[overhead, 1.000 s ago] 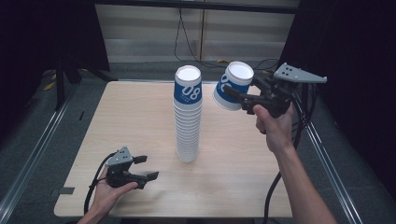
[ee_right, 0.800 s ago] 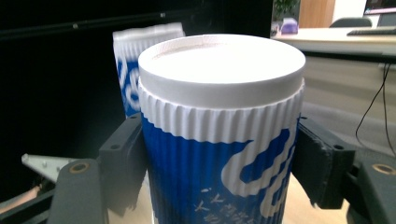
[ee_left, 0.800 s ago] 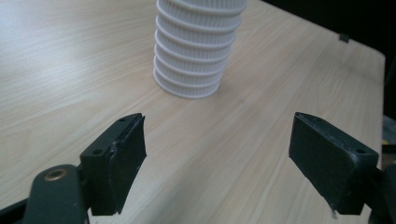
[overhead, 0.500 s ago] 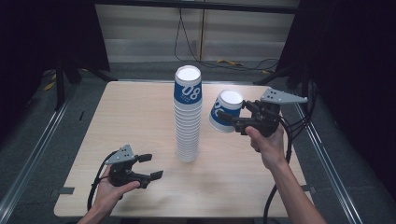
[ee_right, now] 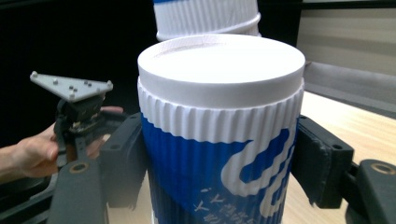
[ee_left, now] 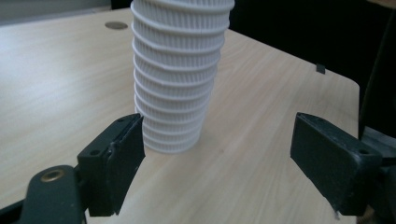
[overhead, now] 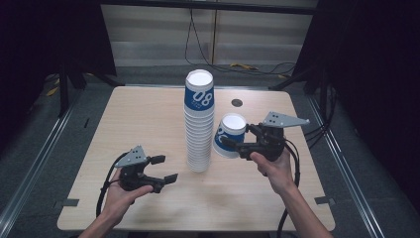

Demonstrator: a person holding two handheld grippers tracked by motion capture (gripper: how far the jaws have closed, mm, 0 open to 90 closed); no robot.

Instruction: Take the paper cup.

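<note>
Right tool (overhead: pixel 236 144) clamps a blue-and-white cup (overhead: pixel 229 135) by its ribbed wall, both pads pressed on it, cup tilted just right of the tall cup stack (overhead: pixel 198 124) and low over the bench (overhead: pixel 124 129). Left tool (overhead: pixel 164 169) jaws stand wide with nothing between them, near the stack's base at the front left; stack upright mid-bench

A light wooden table (overhead: pixel 124 129) fills mid-frame on grey floor (overhead: pixel 34 148). Pale wall panels (overhead: pixel 148 34) run along the top, cables (overhead: pixel 198 44) hanging; the sides are dark.
</note>
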